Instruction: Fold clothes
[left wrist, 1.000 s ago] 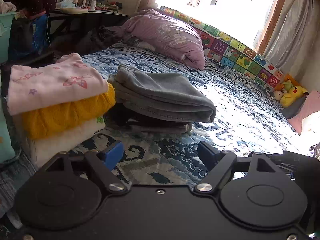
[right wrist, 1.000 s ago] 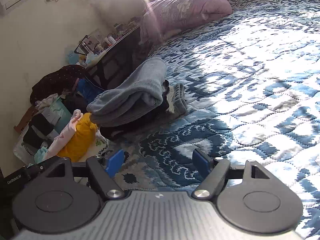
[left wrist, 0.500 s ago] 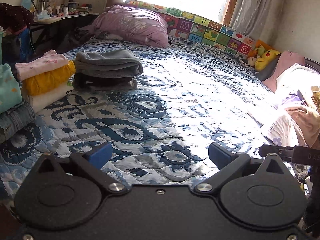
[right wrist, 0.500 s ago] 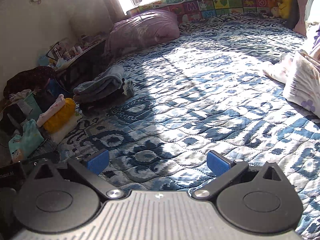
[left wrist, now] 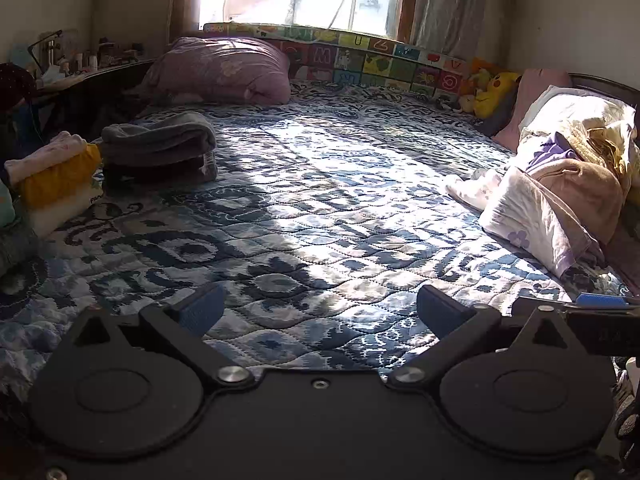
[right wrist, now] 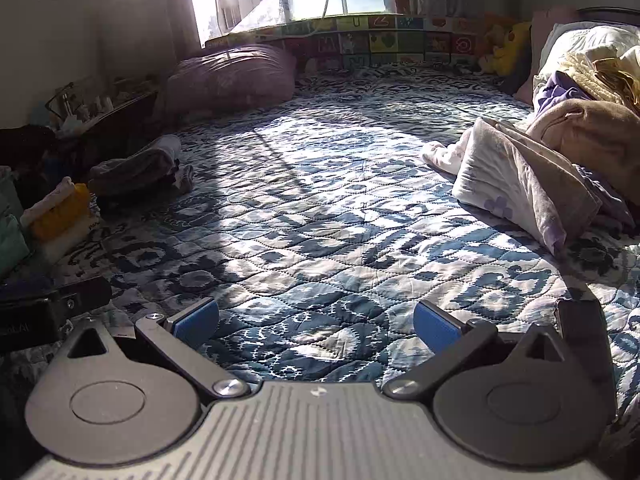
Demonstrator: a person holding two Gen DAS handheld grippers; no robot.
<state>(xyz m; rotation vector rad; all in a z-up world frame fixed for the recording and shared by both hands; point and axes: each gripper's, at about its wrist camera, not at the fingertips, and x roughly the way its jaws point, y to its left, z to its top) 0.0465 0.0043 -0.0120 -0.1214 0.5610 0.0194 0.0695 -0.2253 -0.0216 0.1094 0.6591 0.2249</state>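
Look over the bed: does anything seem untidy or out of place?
Yes. A rumpled heap of unfolded clothes sprawls along the bed's right side, unlike the neat folded stacks on the left. Nothing looks spilled or damaged.

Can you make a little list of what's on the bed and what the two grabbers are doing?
left gripper: open, holding nothing, above the quilt
right gripper: open, holding nothing
quilt: blue patterned, middle bare
grey folded clothes: stacked on the left
pink and yellow folded stack: left edge, beside the grey one
unfolded clothes heap: on the right
purple pillow: far end, near the window
yellow plush toy: far right corner
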